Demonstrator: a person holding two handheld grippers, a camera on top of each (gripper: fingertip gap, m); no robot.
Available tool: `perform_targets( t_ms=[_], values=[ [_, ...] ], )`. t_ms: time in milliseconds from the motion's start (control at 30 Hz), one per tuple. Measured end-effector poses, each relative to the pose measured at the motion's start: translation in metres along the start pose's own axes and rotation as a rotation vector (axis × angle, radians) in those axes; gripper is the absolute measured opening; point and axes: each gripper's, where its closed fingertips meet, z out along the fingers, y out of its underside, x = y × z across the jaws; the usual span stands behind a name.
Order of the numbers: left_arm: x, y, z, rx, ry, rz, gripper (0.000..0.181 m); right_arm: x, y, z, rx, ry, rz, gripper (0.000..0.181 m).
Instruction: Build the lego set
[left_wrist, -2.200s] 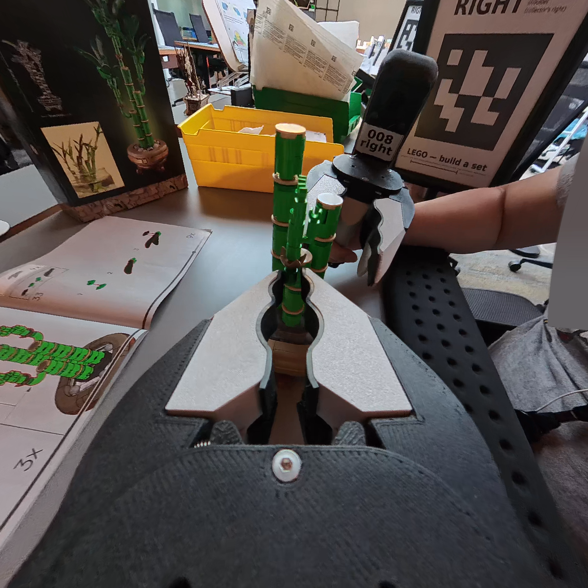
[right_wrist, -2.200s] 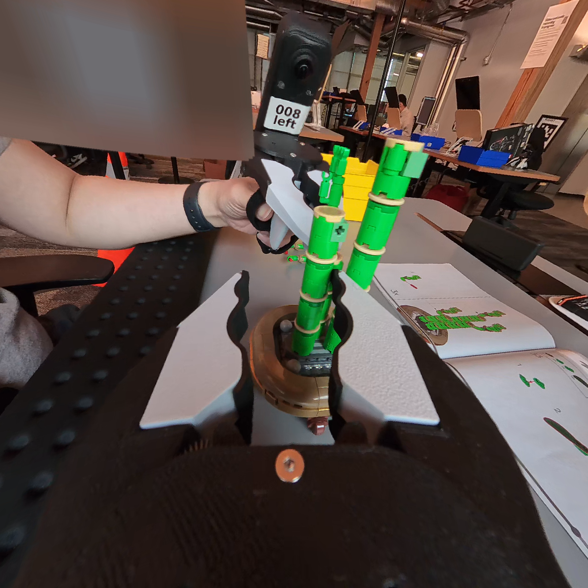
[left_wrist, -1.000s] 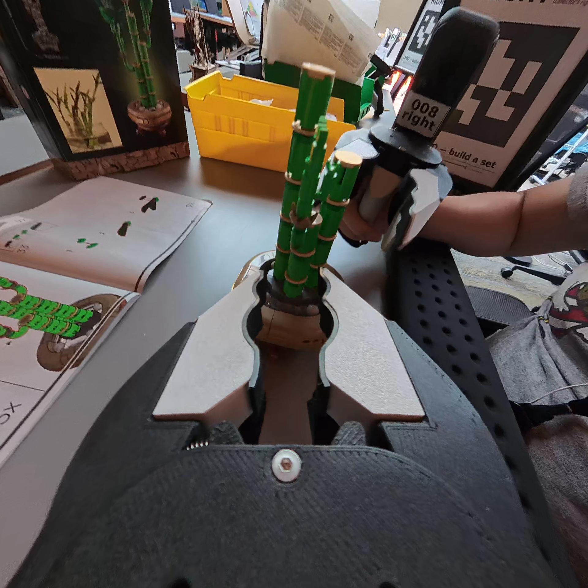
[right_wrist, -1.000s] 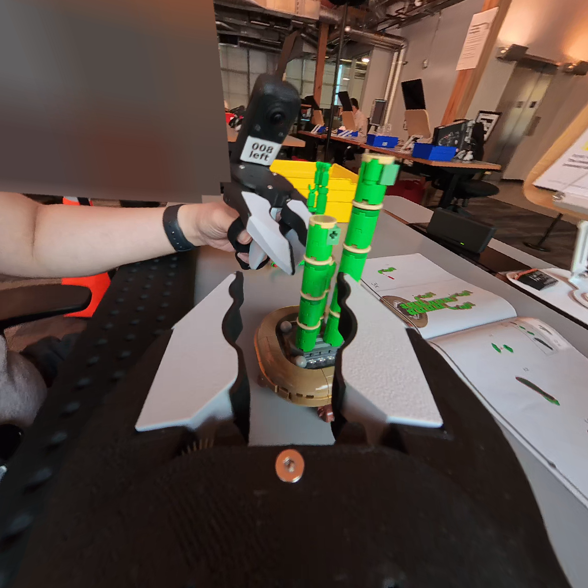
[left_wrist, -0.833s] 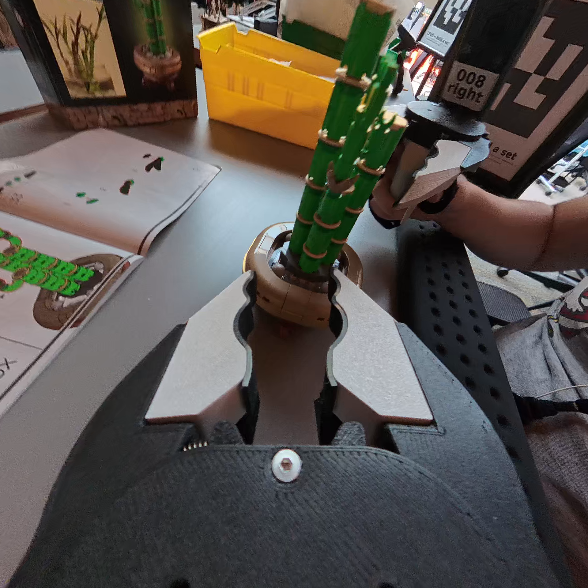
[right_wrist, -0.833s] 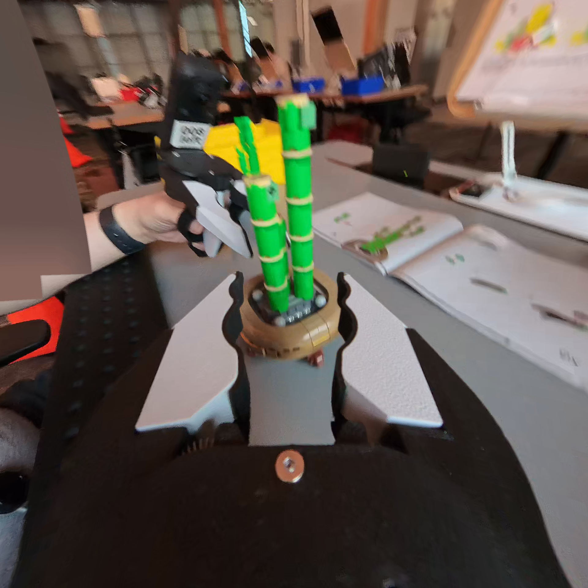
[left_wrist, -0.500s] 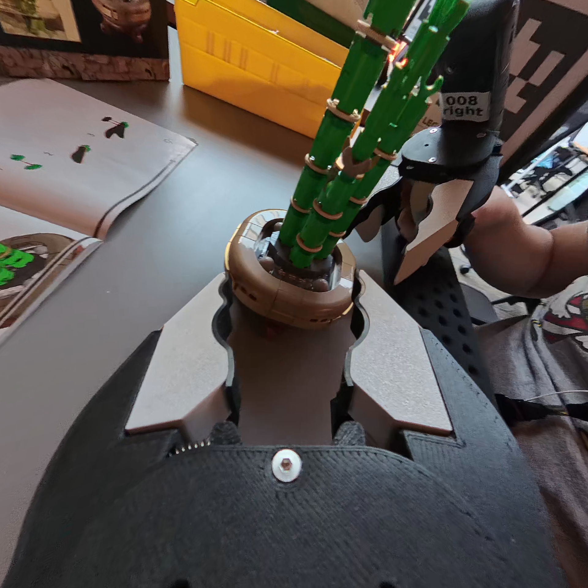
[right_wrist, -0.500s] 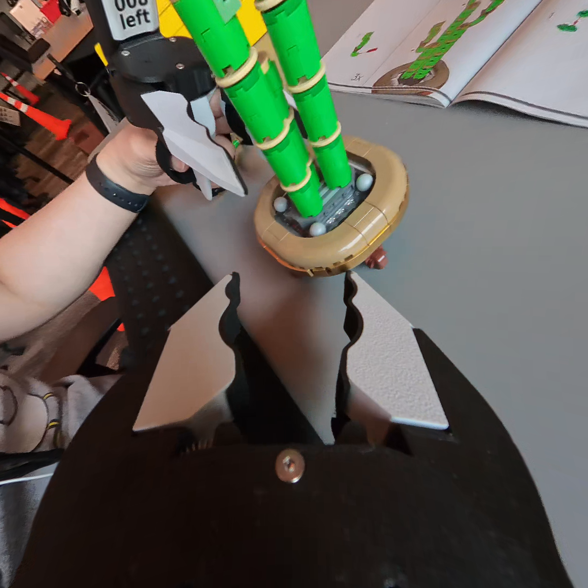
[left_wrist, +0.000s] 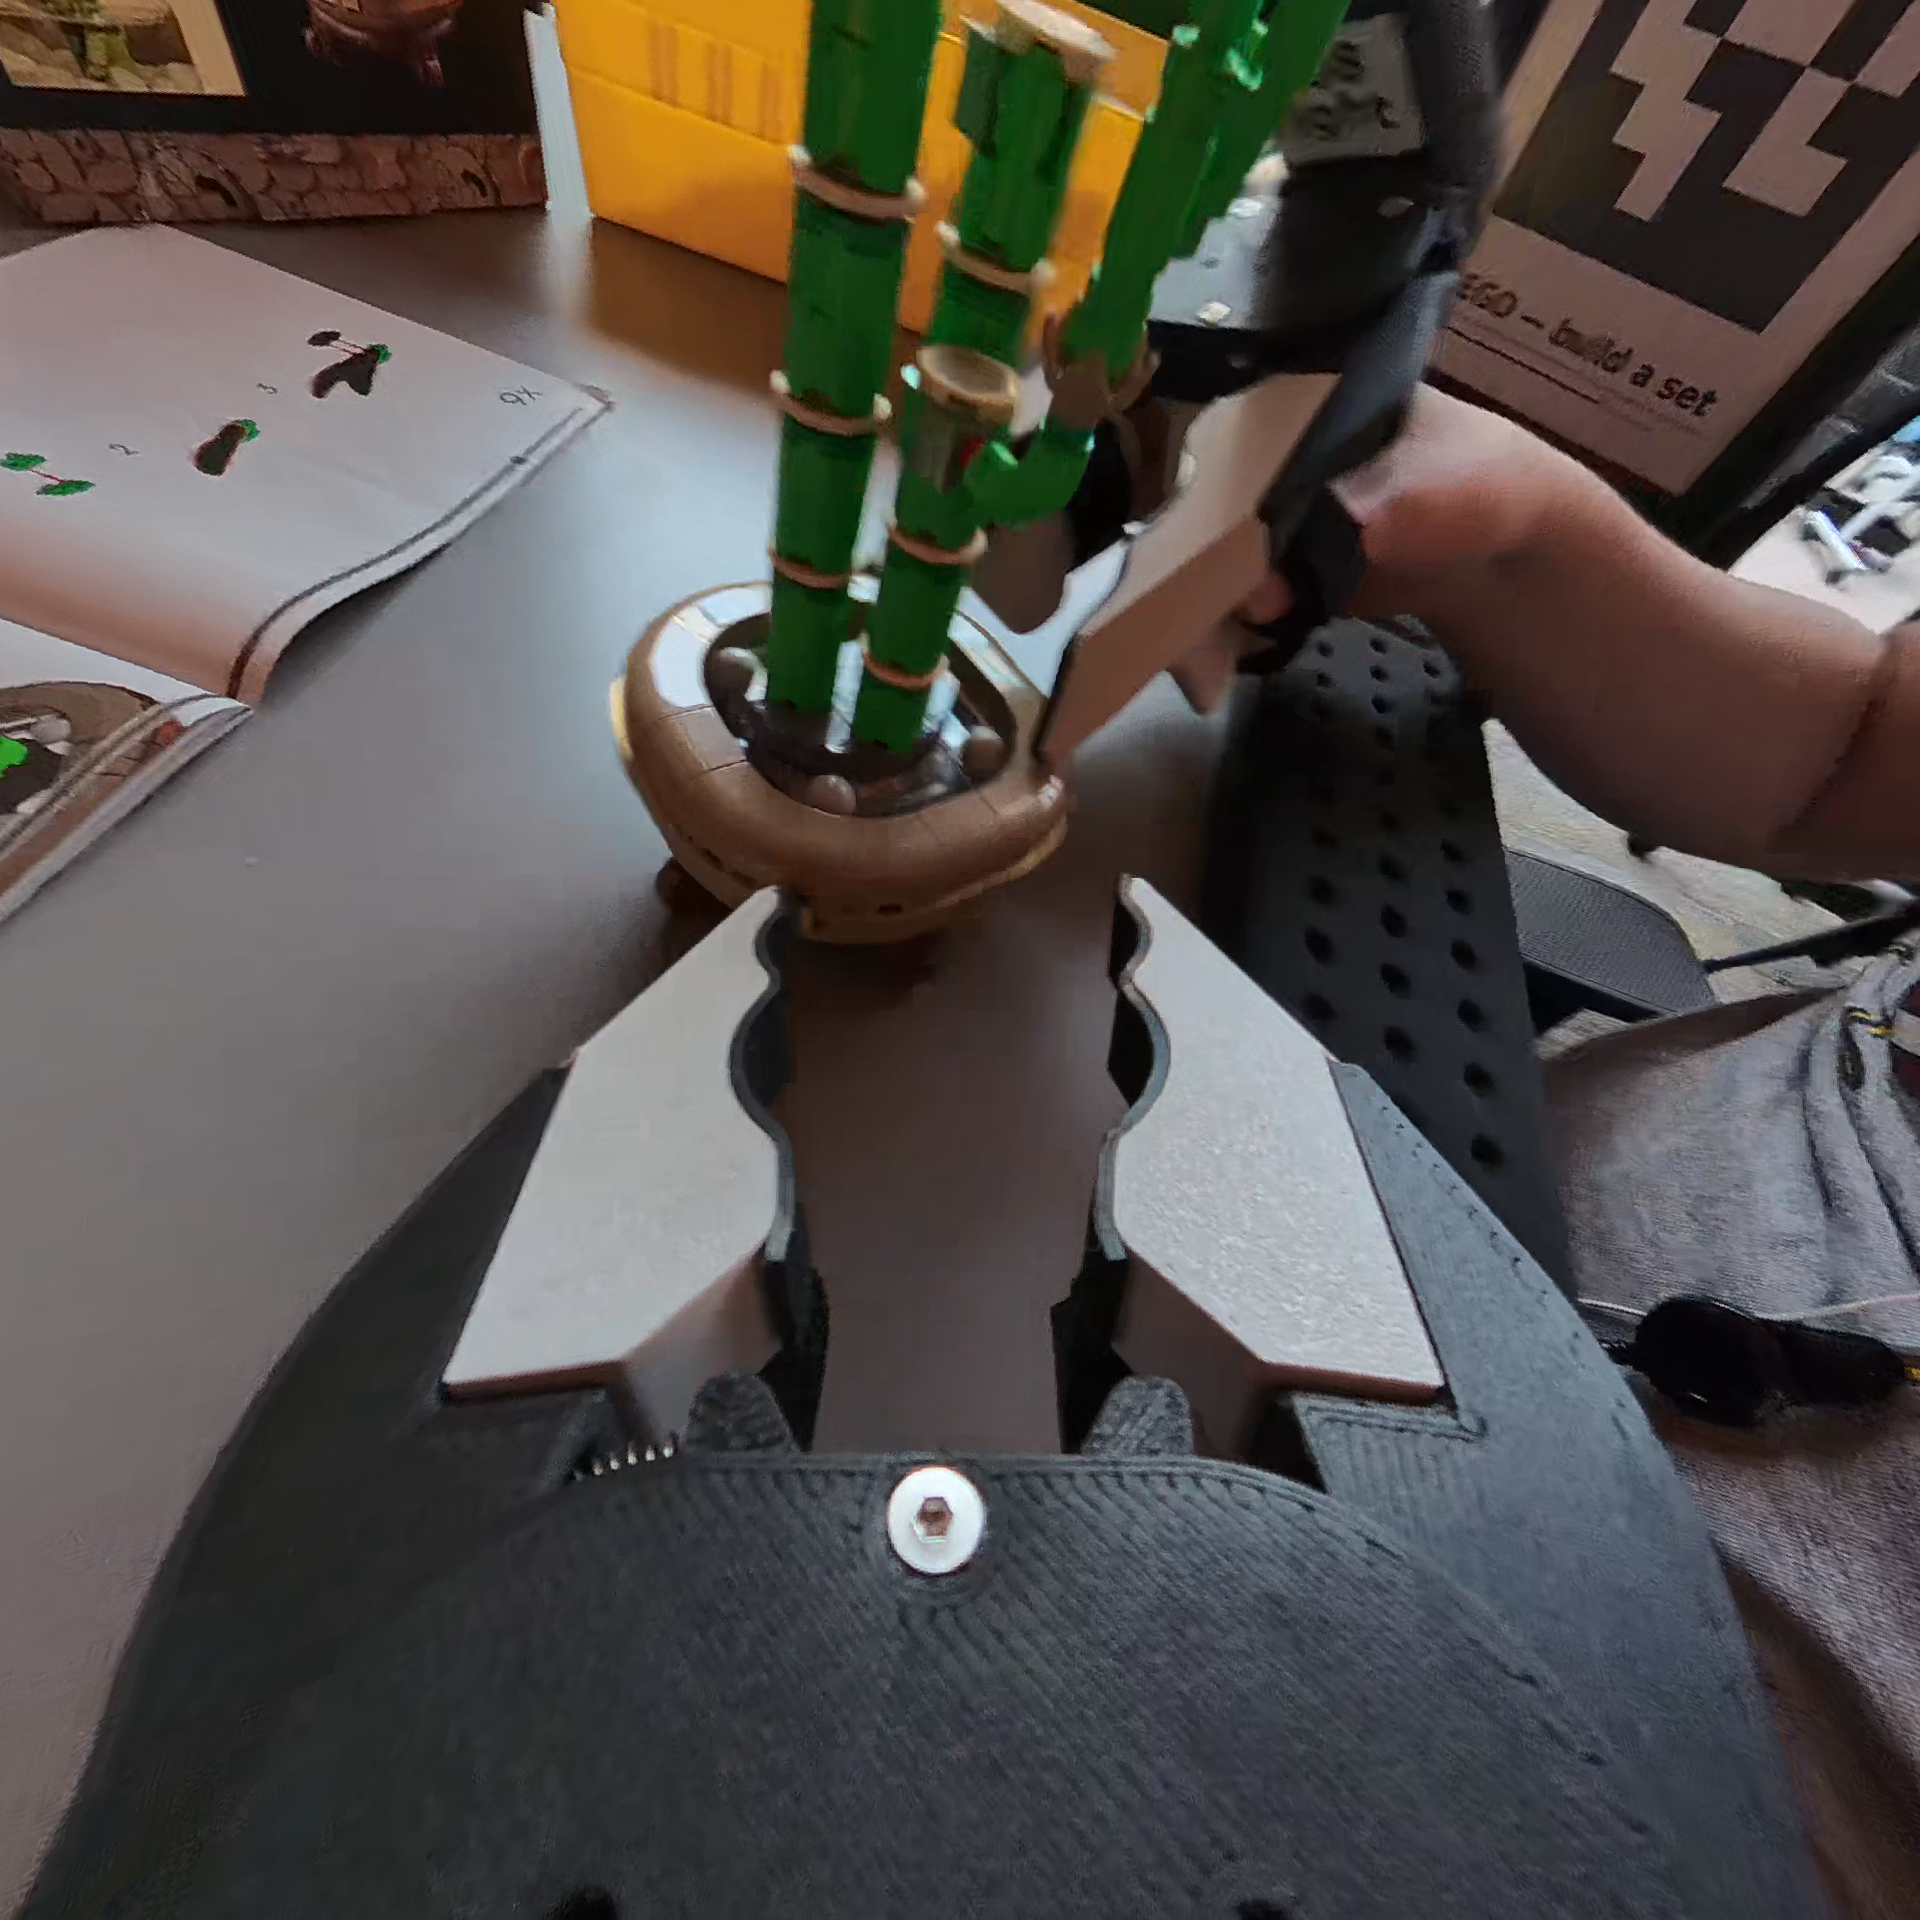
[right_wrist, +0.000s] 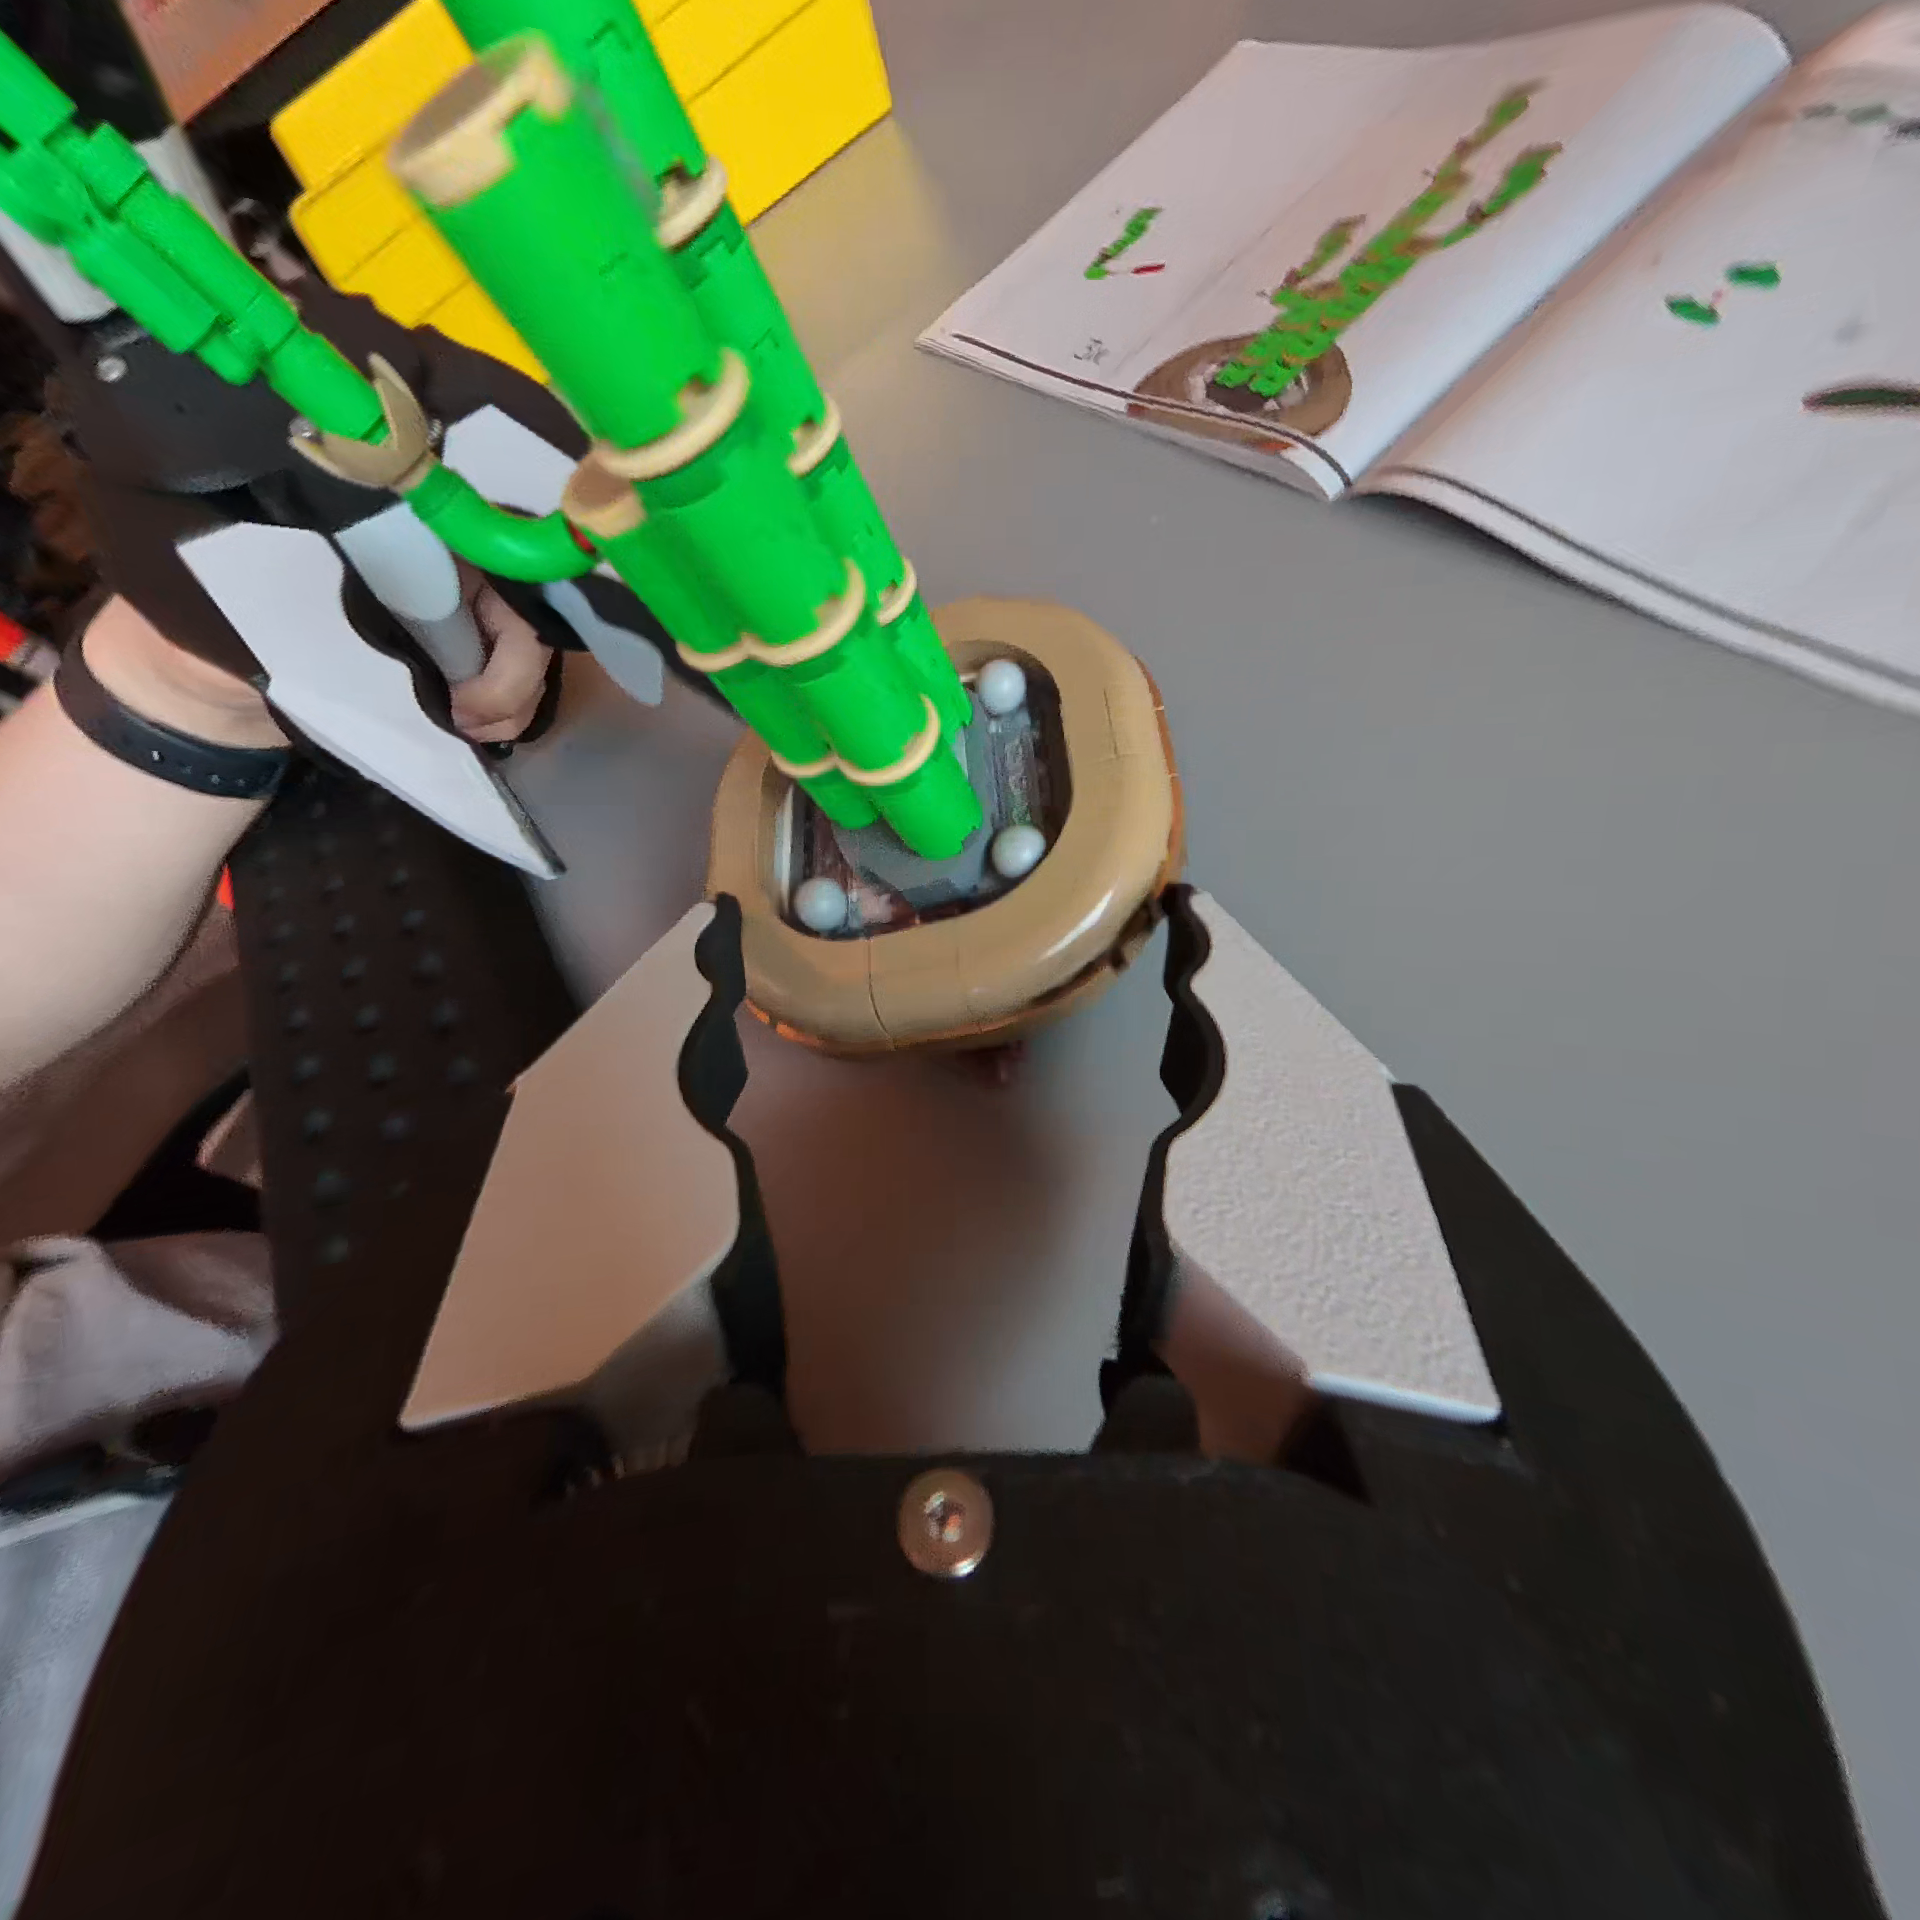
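Left tool (left_wrist: 945, 914): jaws wide apart, nothing held, tips just short of the tan pot (left_wrist: 831, 800) on the desk (left_wrist: 364, 831). Right tool (right_wrist: 940, 914): likewise spread and empty, flanking the pot's near rim. Advice: close low on the pot, clear of the green bamboo stalks (right_wrist: 727, 520), which lean overhead and could snap loose. Beyond: open instruction booklet (right_wrist: 1455, 312), yellow bin (left_wrist: 707, 135), set box (left_wrist: 260, 104).

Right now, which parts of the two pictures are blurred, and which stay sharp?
Left wrist view: the green stalks and the right gripper smear, while the left gripper is crisp. Right wrist view: the booklet is soft, the tan pot fairly sharp.
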Motion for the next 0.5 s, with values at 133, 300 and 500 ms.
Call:
perform_targets(
  t_ms=[133,300,500],
  values=[
    [0.009,0.003,0.003,0.012,0.039,-0.035,0.046,0.005,-0.003,0.0,-0.022,-0.095,-0.065,0.08],
    [0.001,-0.014,-0.003,0.085,-0.022,0.038,0.047,-0.008,-0.034,-0.029,0.179,-0.016,-0.158,0.073],
    [0.011,-0.058,-0.011,0.243,-0.056,0.188,0.054,-0.068,-0.058,-0.048,0.432,0.107,-0.404,0.062]
  ],
)
